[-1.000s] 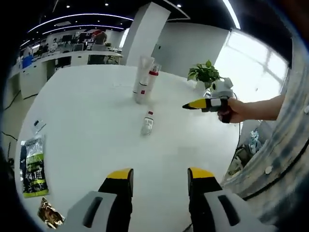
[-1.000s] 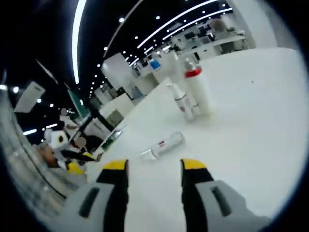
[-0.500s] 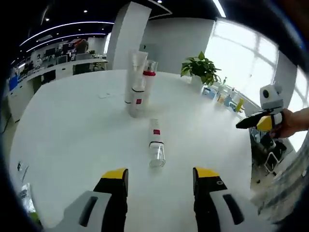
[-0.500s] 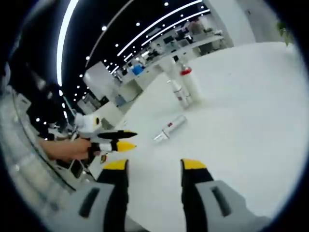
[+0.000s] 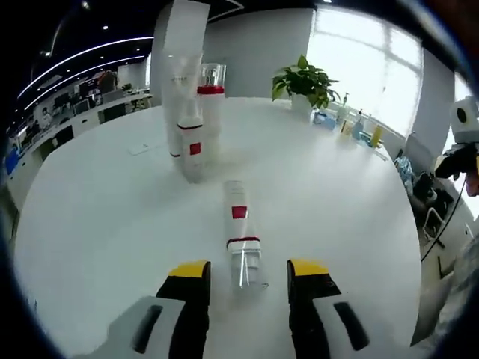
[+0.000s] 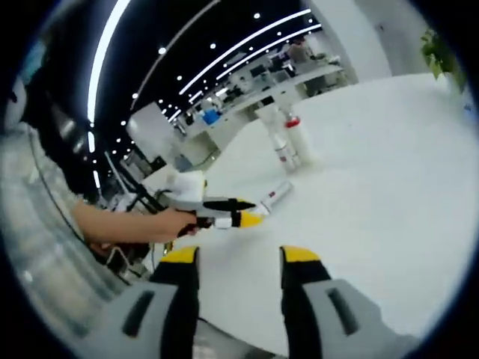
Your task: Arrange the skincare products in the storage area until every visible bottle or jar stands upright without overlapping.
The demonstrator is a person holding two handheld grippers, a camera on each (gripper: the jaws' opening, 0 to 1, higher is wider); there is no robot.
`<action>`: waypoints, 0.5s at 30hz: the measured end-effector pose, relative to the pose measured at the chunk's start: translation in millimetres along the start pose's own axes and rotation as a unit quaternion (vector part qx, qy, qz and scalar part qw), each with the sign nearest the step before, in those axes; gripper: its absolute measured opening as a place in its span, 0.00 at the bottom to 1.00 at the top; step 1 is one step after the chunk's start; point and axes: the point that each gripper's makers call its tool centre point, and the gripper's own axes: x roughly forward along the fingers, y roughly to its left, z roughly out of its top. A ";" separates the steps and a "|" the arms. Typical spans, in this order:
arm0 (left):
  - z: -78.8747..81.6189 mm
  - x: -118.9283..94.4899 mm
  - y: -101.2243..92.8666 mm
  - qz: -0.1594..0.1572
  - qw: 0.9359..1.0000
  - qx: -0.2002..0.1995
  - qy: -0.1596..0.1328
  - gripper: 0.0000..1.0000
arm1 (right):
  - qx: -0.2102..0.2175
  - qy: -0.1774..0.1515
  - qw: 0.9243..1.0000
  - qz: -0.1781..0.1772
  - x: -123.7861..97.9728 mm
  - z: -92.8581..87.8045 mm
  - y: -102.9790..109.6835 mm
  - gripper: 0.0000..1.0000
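The fallen bottle [image 5: 241, 228] lay on its side on the white table [image 5: 105, 217], straight ahead of your left hand-held gripper [image 5: 247, 271]. Its long axis ran almost directly away from you, in line with the jaws rather than across them. The clear cap end pointed back at you and sat just between the two yellow-tipped jaws; the end past the red label pointed toward the far group.

That group stood a little farther off and slightly to the left: a tall white tube [image 5: 182, 120], a red-banded bottle [image 5: 210, 105] close behind it, both upright and close enough that you could not tell whether they touched. The lying bottle was apart from them.

Your left hand-held gripper had its jaws spread wide, wider than the bottle, holding nothing. Whether the jaw tips touched the cap was not clear; they looked just beside it.

In the right gripper view your left hand-held gripper [image 6: 251, 218] appeared from the left, its tips at the near end of the fallen bottle [image 6: 275, 197]. Your right hand-held gripper [image 6: 238, 258] sat well back from the bottle, jaws apart and empty.

So your left hand was plainly the nearer one. Since the bottle lay along the jaws, closing would likely have caught it by the cap end, a grip that probably suited tipping it upright.
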 end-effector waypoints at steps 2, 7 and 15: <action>-1.0 2.5 0.9 0.008 1.000 0.003 0.007 0.33 | -0.005 0.001 1.000 -0.003 -8.7 0.2 -5.6 0.41; -5.6 6.6 -0.9 0.016 1.000 0.011 0.023 0.24 | 0.013 -0.018 1.000 -0.012 -21.0 1.8 -21.9 0.40; -4.1 7.3 -1.8 0.012 0.999 -0.040 0.025 0.20 | 0.017 -0.038 0.999 -0.015 -27.2 1.7 -26.6 0.39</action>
